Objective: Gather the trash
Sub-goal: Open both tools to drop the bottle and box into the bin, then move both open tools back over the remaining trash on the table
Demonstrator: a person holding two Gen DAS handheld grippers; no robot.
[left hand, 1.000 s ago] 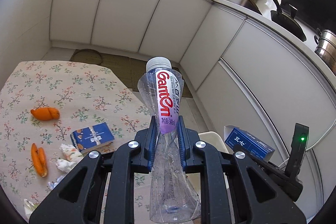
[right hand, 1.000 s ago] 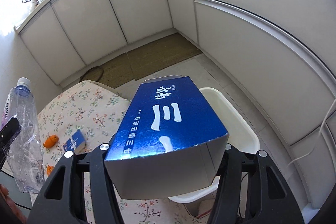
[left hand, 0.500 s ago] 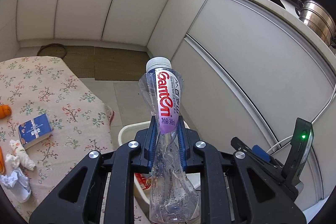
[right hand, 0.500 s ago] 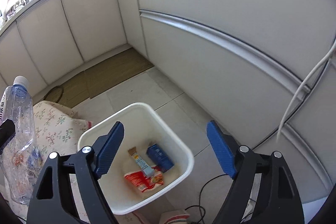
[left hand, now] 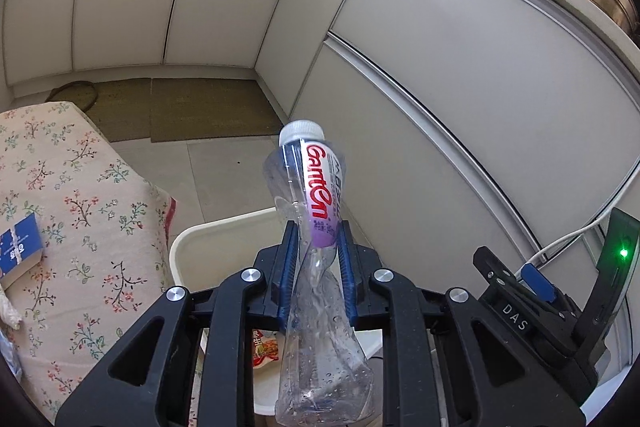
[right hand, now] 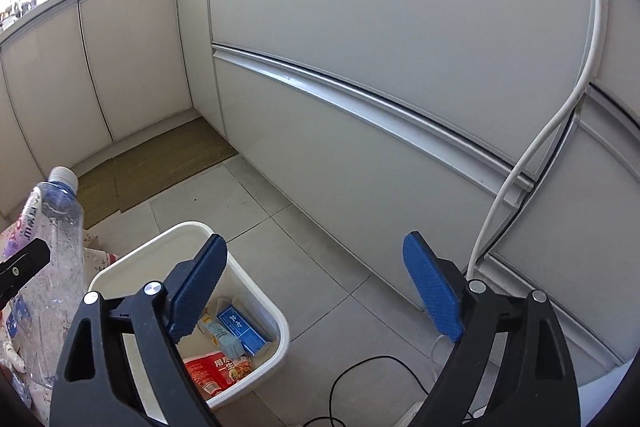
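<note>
My left gripper [left hand: 316, 231] is shut on a crushed clear Ganten water bottle [left hand: 316, 195] with a white cap, held upright above the white trash bin [left hand: 208, 239]. The bottle also shows at the left of the right wrist view [right hand: 52, 227]. My right gripper [right hand: 316, 267] is open and empty, above and to the right of the bin [right hand: 276, 323]. In the bin lie a blue box [right hand: 242, 327], a red wrapper [right hand: 216, 371] and a pale packet [right hand: 220, 335].
A table with a floral cloth [left hand: 80, 211] stands left of the bin, with a blue box [left hand: 20, 251] and crumpled tissue [left hand: 8, 311] on it. White cabinets [right hand: 360, 67] run along the wall. A white cable [right hand: 540, 147] and a black cable [right hand: 360, 367] lie to the right.
My right gripper has opened and the blue box it held now lies in the bin. My left gripper has swung from over the table to above the bin with the bottle.
</note>
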